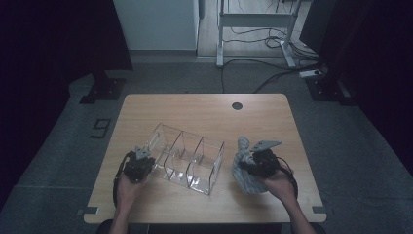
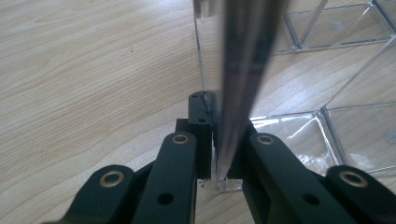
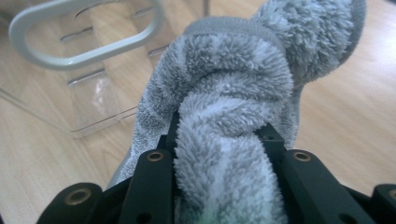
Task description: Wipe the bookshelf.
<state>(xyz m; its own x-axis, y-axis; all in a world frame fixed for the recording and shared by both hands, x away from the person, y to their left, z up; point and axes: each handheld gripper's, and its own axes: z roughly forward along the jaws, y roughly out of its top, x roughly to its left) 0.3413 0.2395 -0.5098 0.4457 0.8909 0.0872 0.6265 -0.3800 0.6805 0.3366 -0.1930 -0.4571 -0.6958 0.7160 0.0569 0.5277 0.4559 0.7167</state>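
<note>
While the left tool is clenching one end wall of the clear acrylic organiser standing mid-surface, the right tool is grasping a bunched grey towel, just beside the organiser's other end.

Dim room, grey floor, wooden table.

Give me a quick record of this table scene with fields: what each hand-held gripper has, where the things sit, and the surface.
surface: wooden table
left hand-held gripper: shut on the end wall of the clear organizer
organizer: three compartments, near the middle of the table
right hand-held gripper: shut on a bunched grey towel
towel position: to the right of the organizer, apart from it
</note>
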